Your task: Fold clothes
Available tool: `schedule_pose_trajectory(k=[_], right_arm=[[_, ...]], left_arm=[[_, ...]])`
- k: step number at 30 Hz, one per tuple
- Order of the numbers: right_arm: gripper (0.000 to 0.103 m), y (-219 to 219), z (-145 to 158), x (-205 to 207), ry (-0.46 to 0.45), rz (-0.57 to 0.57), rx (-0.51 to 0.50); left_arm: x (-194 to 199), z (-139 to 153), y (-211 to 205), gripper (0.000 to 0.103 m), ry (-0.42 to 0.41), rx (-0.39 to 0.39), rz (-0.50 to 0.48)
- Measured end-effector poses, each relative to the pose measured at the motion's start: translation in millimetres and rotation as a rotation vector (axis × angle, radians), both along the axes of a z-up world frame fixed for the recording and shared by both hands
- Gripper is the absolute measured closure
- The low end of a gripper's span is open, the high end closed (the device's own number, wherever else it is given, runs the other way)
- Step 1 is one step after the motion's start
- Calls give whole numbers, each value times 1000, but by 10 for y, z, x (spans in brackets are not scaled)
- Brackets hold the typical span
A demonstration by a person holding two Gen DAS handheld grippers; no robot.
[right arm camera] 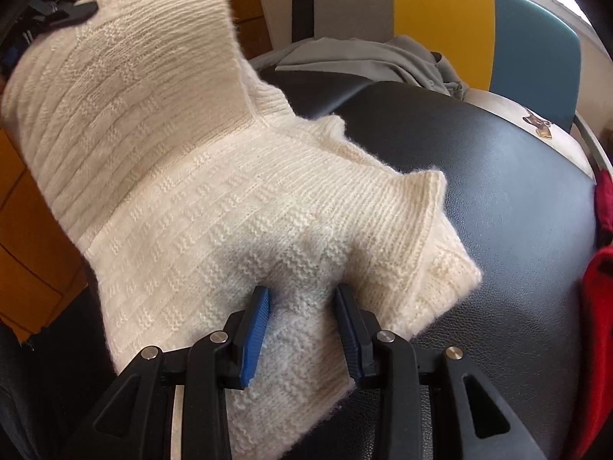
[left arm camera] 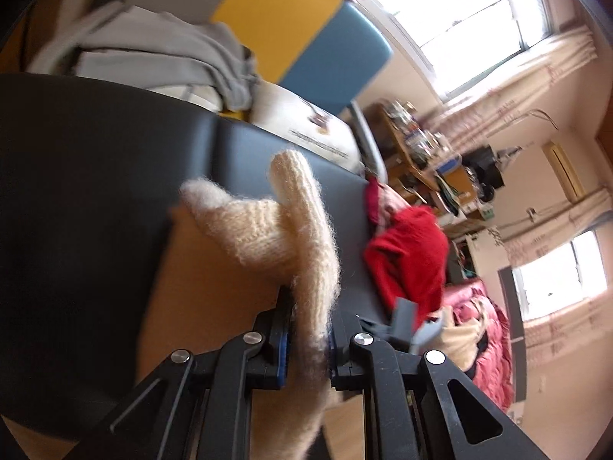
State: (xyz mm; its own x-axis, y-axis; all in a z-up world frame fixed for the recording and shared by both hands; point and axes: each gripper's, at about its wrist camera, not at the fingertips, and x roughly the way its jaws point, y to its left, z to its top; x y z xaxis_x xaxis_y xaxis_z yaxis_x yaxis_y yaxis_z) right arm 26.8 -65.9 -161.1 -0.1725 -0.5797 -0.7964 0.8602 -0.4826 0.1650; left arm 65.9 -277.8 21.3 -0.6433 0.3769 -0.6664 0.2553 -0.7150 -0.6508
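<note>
Now both my hand-held grippers clamp a cream knitted sweater (right arm camera: pixel 199 199) above the black surface (right arm camera: pixel 498 199).
My left hand-held gripper (left arm camera: pixel 308 329) pinches a fuzzy fold; my right hand-held gripper (right arm camera: pixel 302 306) grips bunched ribbed knit. Red garment (left arm camera: pixel 410 257) and grey clothes (right arm camera: pixel 367 57) lie near.

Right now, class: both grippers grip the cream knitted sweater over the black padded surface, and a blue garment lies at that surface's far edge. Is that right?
One detail is wrong: the garment at the far edge is red, not blue, as the left wrist view shows. The left gripper and right gripper do grip the cream knitted sweater over the black padded surface.
</note>
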Motion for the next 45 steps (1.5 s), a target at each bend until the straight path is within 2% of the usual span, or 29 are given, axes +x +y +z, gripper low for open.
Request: schedule_pose_trajectory(k=[4,9,14,16,18,20,23,26,28,31,35,37,40,43,45], right_arm=[[67,52,-19,-2,-16,-18,-48],[67,118,-48,5,-40,-34,-109],[67,192,-87,-1,-65,-51,-175],[67,231,-92,-1,-69,-55,-207],[67,269,-94,1,-71,-58,-237],[67,313,-54,25,-64,-62,-242],[67,381,9,62,-51,-67,-247],[64,554,121,158,-8,-74,-195],[64,752,160,218,18,-91,-153],[64,1115,285,331,9,-115,-125],[64,1183,633,614,-23,-26,-216],[61,1068,783,763,-50,48,-265],[59,671,936,1035,-55,152,-295],[59,276,925,1117,-56,235,-219],[59,68,849,1082,-88,237,-168]], left_arm=[[-337,-248,491,89,-65,23,-31],[-676,-624,809,89,-147,29,1],[-863,-874,1084,87,-254,-32,6],[-882,-853,1150,80,-270,-45,-4],[-864,-745,1191,76,-263,-39,-31],[-835,-578,1229,75,-243,1,-75],[-729,-225,1236,73,-162,-6,-117],[-543,53,1032,66,-86,-37,-110],[-406,105,787,62,-57,-59,-67],[-169,12,387,60,-50,-118,34],[131,-275,10,60,-52,-215,135],[212,-426,-11,60,-45,-287,151],[260,-641,-2,60,-40,-297,139],[258,-771,49,60,-9,-320,121],[232,-843,98,60,15,-318,100]])
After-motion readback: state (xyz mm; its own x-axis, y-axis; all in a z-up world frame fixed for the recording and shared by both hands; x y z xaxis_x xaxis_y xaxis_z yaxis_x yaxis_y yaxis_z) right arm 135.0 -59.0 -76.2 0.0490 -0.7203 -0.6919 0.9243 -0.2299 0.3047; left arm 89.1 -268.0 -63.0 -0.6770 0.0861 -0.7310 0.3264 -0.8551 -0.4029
